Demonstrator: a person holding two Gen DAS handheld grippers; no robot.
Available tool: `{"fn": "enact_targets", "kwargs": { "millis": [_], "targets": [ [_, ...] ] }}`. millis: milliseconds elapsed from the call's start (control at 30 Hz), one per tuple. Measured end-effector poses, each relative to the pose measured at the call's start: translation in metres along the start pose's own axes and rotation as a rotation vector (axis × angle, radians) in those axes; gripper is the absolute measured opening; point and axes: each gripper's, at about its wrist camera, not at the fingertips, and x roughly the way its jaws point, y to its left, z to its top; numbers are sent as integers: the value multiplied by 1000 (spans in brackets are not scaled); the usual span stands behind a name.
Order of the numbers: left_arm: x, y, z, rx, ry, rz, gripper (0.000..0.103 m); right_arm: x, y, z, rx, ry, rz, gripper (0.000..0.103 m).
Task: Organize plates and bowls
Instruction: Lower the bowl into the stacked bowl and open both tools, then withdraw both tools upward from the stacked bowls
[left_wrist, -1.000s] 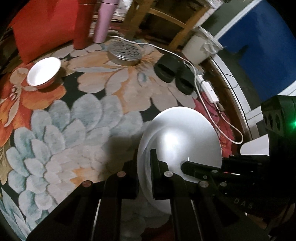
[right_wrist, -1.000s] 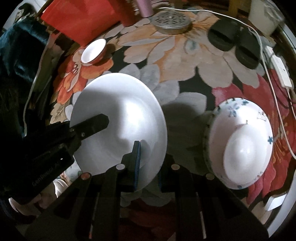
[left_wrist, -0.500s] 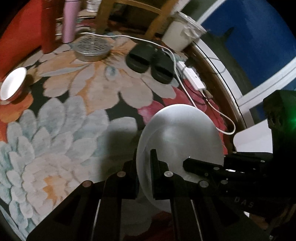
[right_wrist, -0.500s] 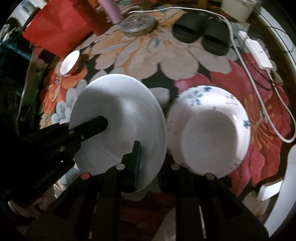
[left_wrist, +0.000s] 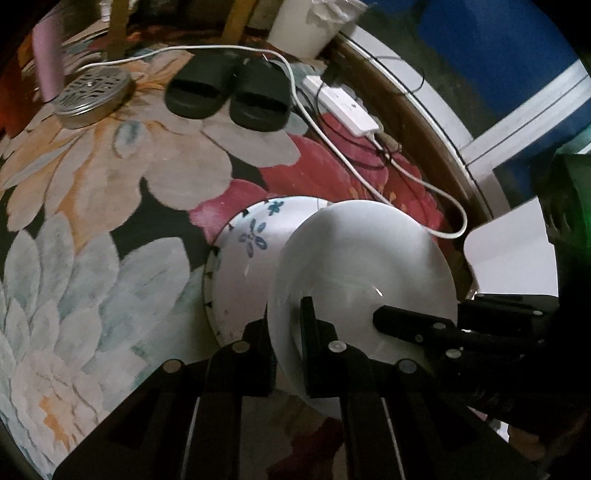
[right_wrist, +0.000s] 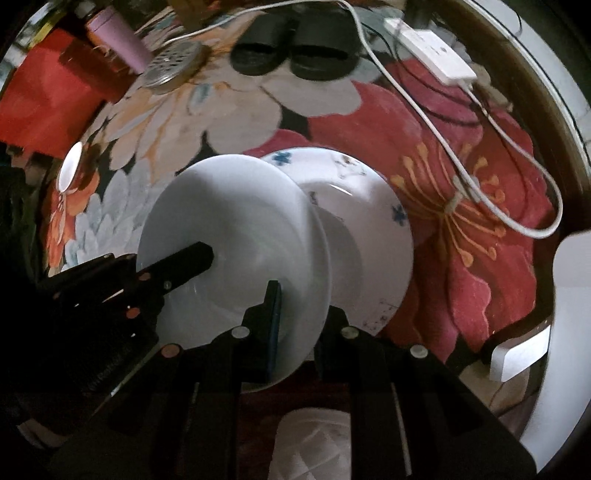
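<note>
White plate (left_wrist: 364, 258) held over floral plate (left_wrist: 243, 266); left gripper (left_wrist: 286, 321) and right gripper (right_wrist: 295, 299) both pinching its rim. Stiff, glazed, slippery, breakable: grip rim only.

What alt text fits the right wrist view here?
Both grippers, the right gripper and the left gripper, grip the rim of a plain white plate above a blue-flowered plate on a floral carpet. Black slippers and a white cable lie beyond.
</note>
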Motion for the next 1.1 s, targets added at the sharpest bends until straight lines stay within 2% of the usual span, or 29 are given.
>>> {"fn": "enact_targets", "kwargs": {
  "millis": [233,400,500,600,667,800,867,933,1100],
  "targets": [
    [19,-1,-2,4,58,-1,8,22,-20,-4,63,59,43,15],
    [15,3,-2,-19,64,-5,9,23,-22,-1,43,44,37,15],
    [14,8,-1,-59,73,-40,15,24,-24,1,54,44,48,15],
    [12,9,-2,-76,70,-74,29,24,-26,1,68,42,63,15],
    [9,7,-4,-80,62,-107,54,24,-26,1,82,42,80,14],
    [4,5,-4,-80,48,-129,70,24,-27,2,104,44,100,12],
    [-1,9,-2,-89,29,-125,93,23,-29,2,112,37,102,11],
    [-8,13,1,-106,0,-136,100,21,-30,3,117,26,96,11],
    [-26,26,7,-132,-66,-137,101,19,-30,4,123,26,96,13]
  ]
}}
